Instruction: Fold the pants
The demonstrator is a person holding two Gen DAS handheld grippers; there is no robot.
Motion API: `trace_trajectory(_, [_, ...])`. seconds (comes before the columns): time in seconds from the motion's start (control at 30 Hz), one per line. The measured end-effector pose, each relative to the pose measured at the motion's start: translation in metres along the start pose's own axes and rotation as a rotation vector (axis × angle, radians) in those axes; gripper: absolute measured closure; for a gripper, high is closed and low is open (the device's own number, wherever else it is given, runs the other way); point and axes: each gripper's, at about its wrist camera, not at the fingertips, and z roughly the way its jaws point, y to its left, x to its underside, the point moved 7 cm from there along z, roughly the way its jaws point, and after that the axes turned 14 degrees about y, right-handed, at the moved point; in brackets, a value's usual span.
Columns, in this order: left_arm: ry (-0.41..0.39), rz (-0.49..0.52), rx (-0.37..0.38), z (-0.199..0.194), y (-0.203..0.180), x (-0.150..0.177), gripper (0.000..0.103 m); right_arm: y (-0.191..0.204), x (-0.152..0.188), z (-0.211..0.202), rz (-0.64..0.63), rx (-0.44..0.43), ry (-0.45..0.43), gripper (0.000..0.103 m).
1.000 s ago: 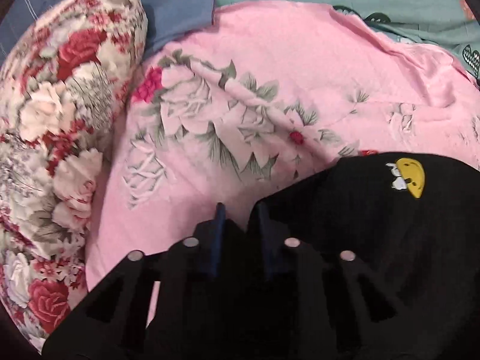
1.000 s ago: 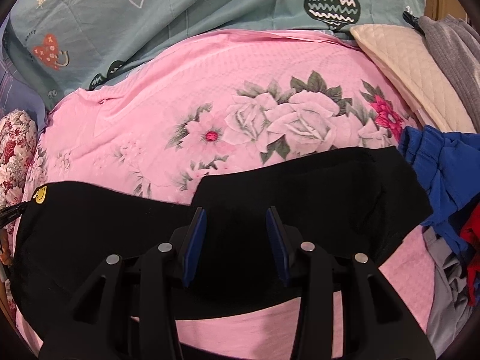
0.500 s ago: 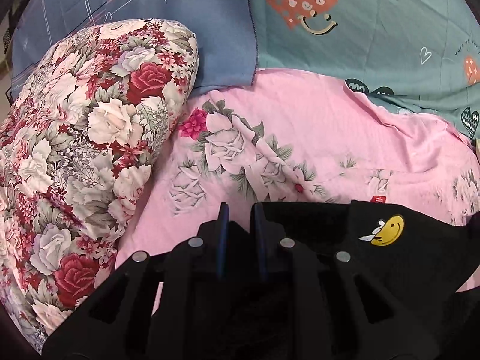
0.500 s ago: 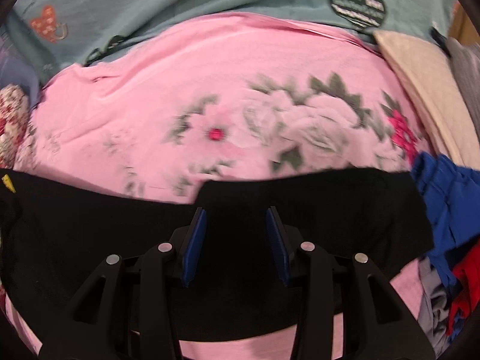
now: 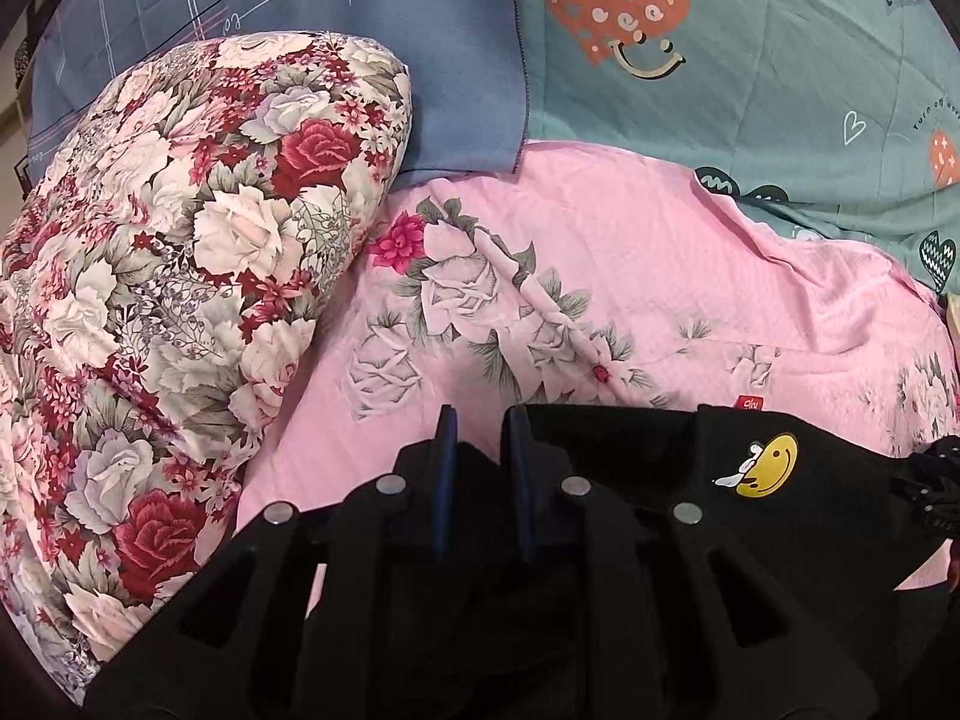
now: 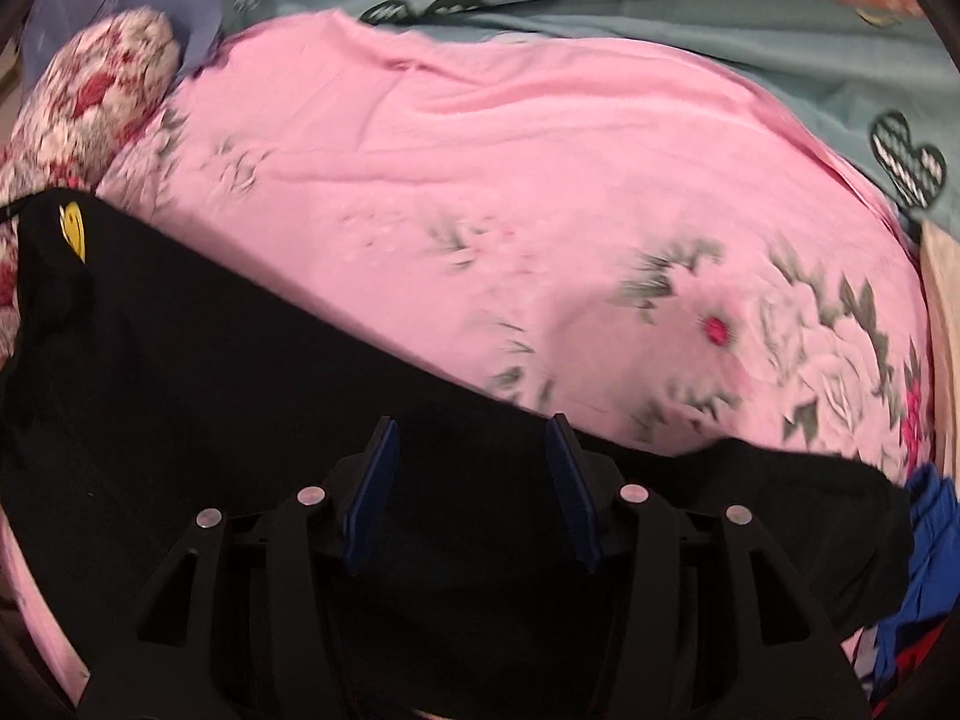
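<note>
The black pants point(image 6: 240, 420) lie across the lower frame on the pink sheet point(image 6: 480, 180): soft, light, floppy, so best pinched at an edge.

The left gripper point(image 5: 480, 420) is narrow, whether on cloth I cannot tell; the right gripper point(image 6: 474, 432) is opening above them, gripping nothing.

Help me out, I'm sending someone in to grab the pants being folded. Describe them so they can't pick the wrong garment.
Look on the pink flower-printed bedsheet, beside the red-and-white rose-patterned pillow. The black fabric pants lie spread across its near side. Unlike the blue garment next to them, they are plain black with a small yellow smiley-face patch.
</note>
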Motion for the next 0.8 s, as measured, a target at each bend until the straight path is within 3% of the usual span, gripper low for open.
trace_trajectory(0.1, [-0.008,-0.001,0.002,-0.005,0.001,-0.001,0.085,-0.001,-0.011,0.013,-0.009,0.026,0.019,0.051])
trace_trajectory(0.23, [-0.005,-0.009,0.005,-0.008,0.004,-0.002,0.084,-0.008,-0.022,0.016,0.005,-0.006,0.014,0.051])
trace_trajectory(0.37, [-0.004,-0.018,0.015,-0.010,0.005,-0.002,0.084,-0.002,-0.022,0.017,-0.060,0.001,0.022,0.052])
trace_trajectory(0.47, [-0.005,-0.026,0.024,-0.012,0.006,-0.001,0.084,0.005,-0.019,0.015,-0.076,-0.012,0.029,0.065])
trace_trajectory(0.5, [-0.004,-0.029,0.025,-0.012,0.006,-0.001,0.084,0.009,-0.018,0.014,-0.084,-0.023,0.031,0.080])
trace_trajectory(0.57, [-0.001,-0.029,0.024,-0.012,0.007,0.000,0.084,0.017,-0.016,0.013,-0.108,-0.038,0.028,0.097])
trace_trajectory(0.7, [-0.006,-0.026,0.011,-0.013,0.009,0.001,0.084,0.020,-0.015,0.009,-0.117,-0.007,0.004,0.099])
trace_trajectory(0.8, [-0.014,-0.038,0.002,-0.013,0.013,0.000,0.084,0.013,-0.023,-0.010,-0.080,-0.018,-0.066,0.099])
